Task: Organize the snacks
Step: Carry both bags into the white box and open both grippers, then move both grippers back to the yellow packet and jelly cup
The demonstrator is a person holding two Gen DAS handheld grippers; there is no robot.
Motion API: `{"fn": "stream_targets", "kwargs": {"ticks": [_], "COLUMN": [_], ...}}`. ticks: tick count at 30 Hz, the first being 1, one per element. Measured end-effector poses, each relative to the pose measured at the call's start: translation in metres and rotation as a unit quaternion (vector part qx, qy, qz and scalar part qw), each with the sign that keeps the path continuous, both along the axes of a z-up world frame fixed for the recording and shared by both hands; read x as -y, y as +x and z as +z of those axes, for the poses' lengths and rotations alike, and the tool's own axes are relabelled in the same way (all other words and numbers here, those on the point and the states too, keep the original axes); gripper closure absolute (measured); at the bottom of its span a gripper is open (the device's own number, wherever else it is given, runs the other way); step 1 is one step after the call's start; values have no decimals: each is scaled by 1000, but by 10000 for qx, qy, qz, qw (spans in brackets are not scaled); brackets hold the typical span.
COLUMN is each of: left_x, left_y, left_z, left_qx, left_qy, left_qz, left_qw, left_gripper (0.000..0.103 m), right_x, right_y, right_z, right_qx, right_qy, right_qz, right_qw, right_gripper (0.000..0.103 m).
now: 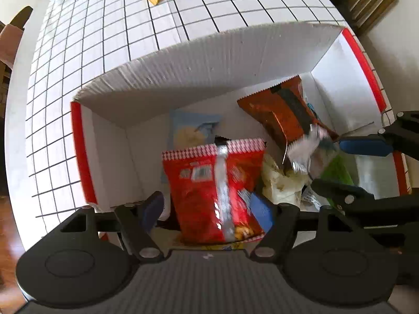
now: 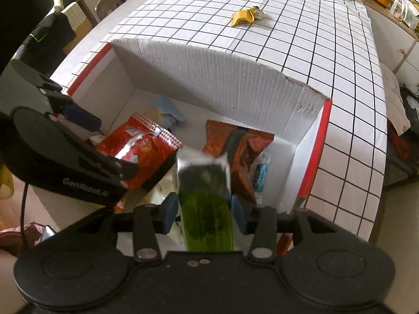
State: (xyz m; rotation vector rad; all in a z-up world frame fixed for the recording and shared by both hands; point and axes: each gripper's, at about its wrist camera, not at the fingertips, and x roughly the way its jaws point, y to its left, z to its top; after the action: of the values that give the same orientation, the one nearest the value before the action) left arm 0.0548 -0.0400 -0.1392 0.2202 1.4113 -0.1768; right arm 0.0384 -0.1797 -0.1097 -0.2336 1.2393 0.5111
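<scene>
The task looks well advanced. The white corrugated cardboard box with red edges (image 2: 222,78) stands near the front edge of the worktop (image 2: 327,52), which wears a white cloth with a black grid. Inside lie a crinkled orange-brown foil bag (image 2: 235,144), a pale blue flat packet (image 1: 193,128) and a few smaller wrappers.

The left tool (image 1: 209,209) hangs over the box with its blue pads wide apart; the shiny red snack bag with a silver seam (image 1: 217,188) stands between them, and I cannot tell if a pad touches it. The right tool (image 2: 204,206) is clamped on a glossy green packet with a silver top (image 2: 207,209), held above the box.

What is left, I judge: a yellow crumpled wrapper (image 2: 244,15) lies far back on the worktop, well apart from the box.
</scene>
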Motion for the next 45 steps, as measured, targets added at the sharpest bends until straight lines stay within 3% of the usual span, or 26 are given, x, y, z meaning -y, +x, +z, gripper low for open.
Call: {"fn": "stream_targets", "kwargs": {"ticks": [12, 21, 27, 34, 45], "left_x": [-12, -21, -31, -42, -53], "left_y": [-7, 5, 27, 64, 132], "left_z": [57, 96, 114, 123, 111], "left_qx": [737, 1515, 1813, 2087, 2342], "left_qy": [-228, -341, -432, -461, -199], "left_qz": [-23, 75, 187, 135, -293], "left_qw": [9970, 9878, 9823, 9768, 9715], "left_gripper": [27, 21, 20, 19, 19], "right_x": [9, 18, 22, 25, 2], "right_y": [4, 26, 49, 91, 167], "right_z": [50, 86, 103, 113, 108], "right_qx": [395, 899, 1135, 1221, 1238], "right_qy": [538, 789, 898, 1017, 725], "right_qz": [-15, -197, -350, -640, -801], "right_qw": [9978, 9926, 9888, 9852, 9864], "right_gripper": [37, 22, 10, 8, 8]}}
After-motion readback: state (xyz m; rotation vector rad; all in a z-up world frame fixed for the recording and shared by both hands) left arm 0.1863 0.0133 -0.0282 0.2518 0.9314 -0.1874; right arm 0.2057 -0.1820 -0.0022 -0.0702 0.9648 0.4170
